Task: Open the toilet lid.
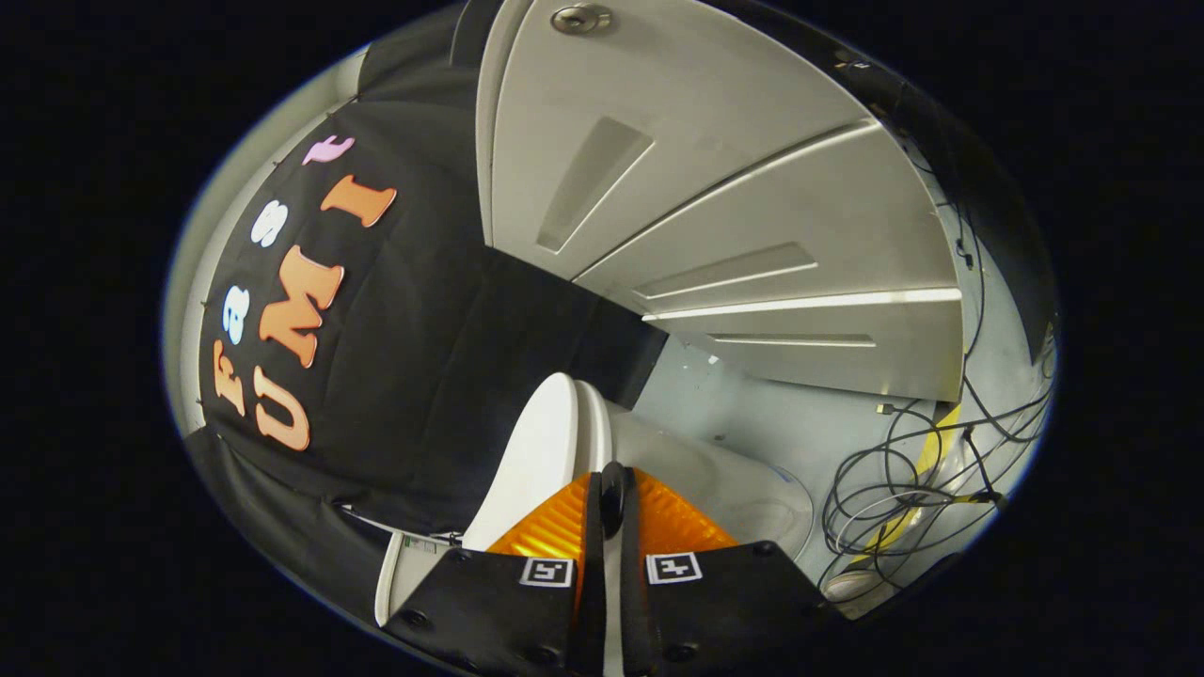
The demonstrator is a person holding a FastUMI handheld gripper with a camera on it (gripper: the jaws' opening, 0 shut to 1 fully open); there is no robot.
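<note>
The white toilet lid [538, 461] stands tilted up, apart from the bowl [743, 494], which lies to its right in this rolled view. My gripper [613, 487] is shut on the lid's front edge. A thin strip of the lid's rim shows in the narrow slot between the two fingers [555, 527]. The fingers hide the part of the rim they pinch. Beyond the fingertips the rim [594, 423] runs on toward the black cloth wall.
A tangle of black cables with a yellow strip [908, 489] lies on the pale floor [781, 414] past the bowl. A large white panelled door or cabinet [715, 188] stands beyond. Black cloth [423, 357] hangs close behind the lid.
</note>
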